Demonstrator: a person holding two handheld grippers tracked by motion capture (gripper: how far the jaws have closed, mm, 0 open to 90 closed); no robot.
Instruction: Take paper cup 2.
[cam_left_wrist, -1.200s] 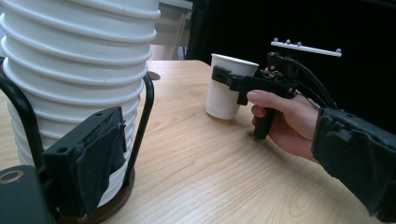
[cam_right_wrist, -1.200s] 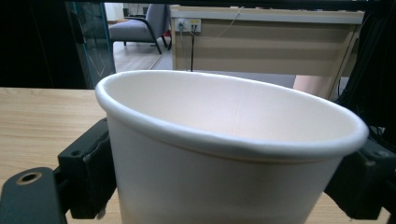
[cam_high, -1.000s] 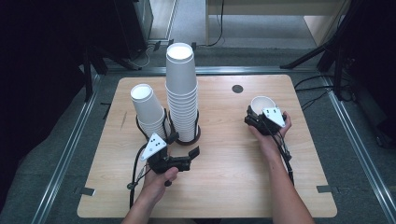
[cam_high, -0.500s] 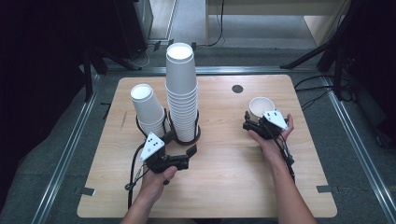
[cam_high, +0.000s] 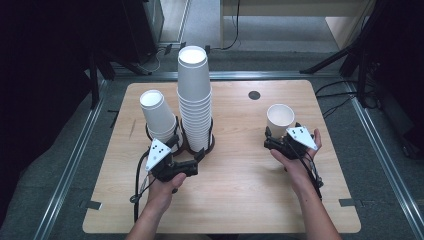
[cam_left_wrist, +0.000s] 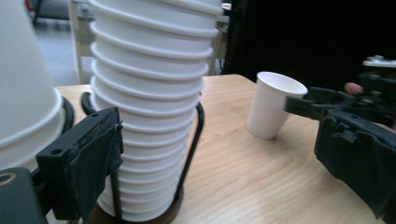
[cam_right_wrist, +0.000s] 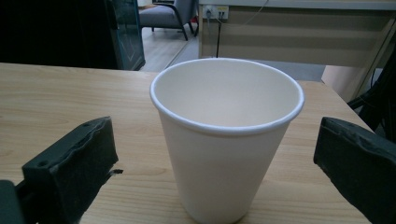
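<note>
Cup handling: single upright white paper cup is light, thin-walled, easily crushed; grip mid-wall gently. Right gripper jaws just opened, straddling it untouched; left gripper jaws apart.

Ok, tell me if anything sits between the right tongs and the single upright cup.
Nothing visible does. The single cup stands upright on the table right ahead of the open right tongs, with only bare wood around its base.

Right gripper sits spread just behind the upright white paper cup; left gripper faces the tall white cup stack.
</note>
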